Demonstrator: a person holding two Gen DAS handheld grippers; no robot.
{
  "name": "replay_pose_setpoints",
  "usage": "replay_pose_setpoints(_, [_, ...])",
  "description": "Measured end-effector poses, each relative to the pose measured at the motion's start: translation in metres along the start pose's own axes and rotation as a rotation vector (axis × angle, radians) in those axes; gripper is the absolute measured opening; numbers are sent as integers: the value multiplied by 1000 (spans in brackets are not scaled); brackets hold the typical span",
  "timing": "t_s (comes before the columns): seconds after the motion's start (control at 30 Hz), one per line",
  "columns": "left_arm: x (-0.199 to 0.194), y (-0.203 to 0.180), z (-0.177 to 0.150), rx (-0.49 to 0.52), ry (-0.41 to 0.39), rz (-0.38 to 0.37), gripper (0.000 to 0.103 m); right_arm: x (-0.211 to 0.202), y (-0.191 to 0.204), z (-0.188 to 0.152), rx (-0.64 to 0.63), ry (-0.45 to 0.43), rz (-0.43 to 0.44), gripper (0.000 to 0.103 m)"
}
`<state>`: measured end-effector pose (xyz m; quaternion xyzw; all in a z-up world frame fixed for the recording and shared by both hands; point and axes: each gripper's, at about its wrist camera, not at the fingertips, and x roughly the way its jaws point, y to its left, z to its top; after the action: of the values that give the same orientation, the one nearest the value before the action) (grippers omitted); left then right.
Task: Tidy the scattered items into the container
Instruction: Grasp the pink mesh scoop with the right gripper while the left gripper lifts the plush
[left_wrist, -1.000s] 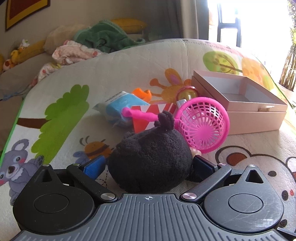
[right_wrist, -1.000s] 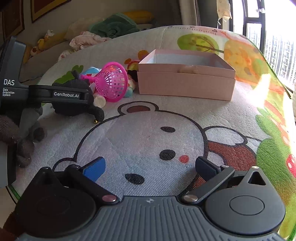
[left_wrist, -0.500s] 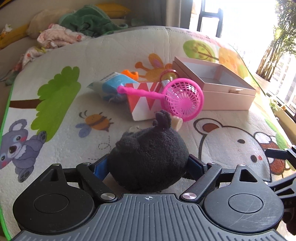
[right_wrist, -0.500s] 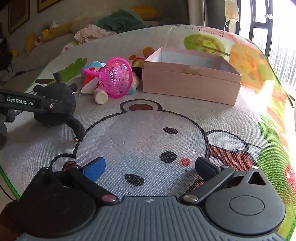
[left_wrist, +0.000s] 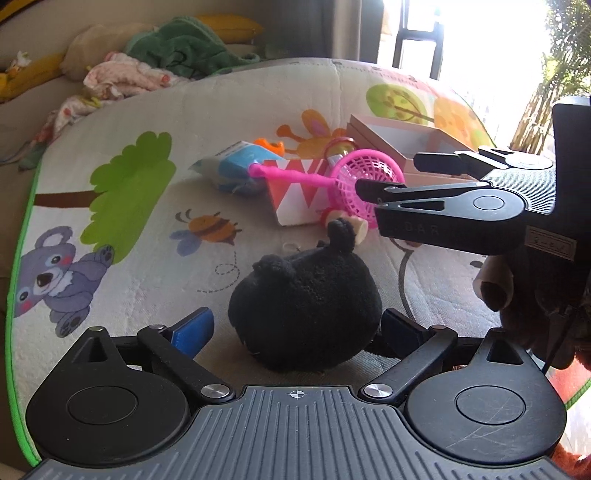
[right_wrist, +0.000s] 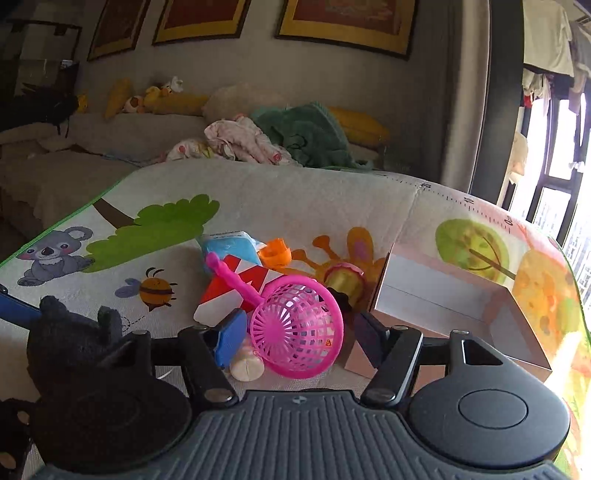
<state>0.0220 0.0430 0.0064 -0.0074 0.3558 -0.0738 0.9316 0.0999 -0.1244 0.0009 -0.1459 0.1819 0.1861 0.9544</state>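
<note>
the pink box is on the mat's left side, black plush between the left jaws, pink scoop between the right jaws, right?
Not quite: in the right wrist view the pink box sits on the mat's right side. The black plush and pink scoop are as you say.

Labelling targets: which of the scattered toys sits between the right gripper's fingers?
The pink mesh basket with the long handle. The right gripper, jaws just closing, brackets its bowl; the black plush is at the left gripper.
</note>
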Motion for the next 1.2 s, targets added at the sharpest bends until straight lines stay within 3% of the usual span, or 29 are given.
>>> replay_pose_setpoints(0.07, [-1, 2, -3, -9, 4, -4, 100, 13, 6, 1, -6, 12, 1, 78])
replay_pose_setpoints(0.23, [-4, 2, -9, -5, 6, -22, 101, 31, 14, 1, -44, 42, -20, 77])
replay_pose_setpoints(0.3, [-6, 1, -10, -5, 4, -24, 102, 34, 15, 1, -61, 72, -23, 59])
replay_pose_setpoints(0.37, [-7, -1, -11, -4, 1, -29, 102, 30, 12, 1, -64, 87, -26, 57])
replay_pose_setpoints(0.63, [-7, -10, -15, 4, 14, -37, 102, -45, -26, 3, -36, 52, 29, 57])
replay_pose_setpoints(0.87, [2, -19, -12, 10, 22, -27, 103, -101, -75, -32, 11, 230, 204, 57])
replay_pose_setpoints(1.03, [6, -22, -6, 7, 23, -10, 103, -111, -93, -56, 7, 300, 212, 57])
replay_pose_setpoints(1.1, [6, -23, -5, 7, 24, -8, 103, -110, -97, -62, 3, 307, 169, 59])
replay_pose_setpoints(1.2, [5, -23, -4, 11, 27, -3, 103, -113, -96, -65, 3, 293, 140, 77])
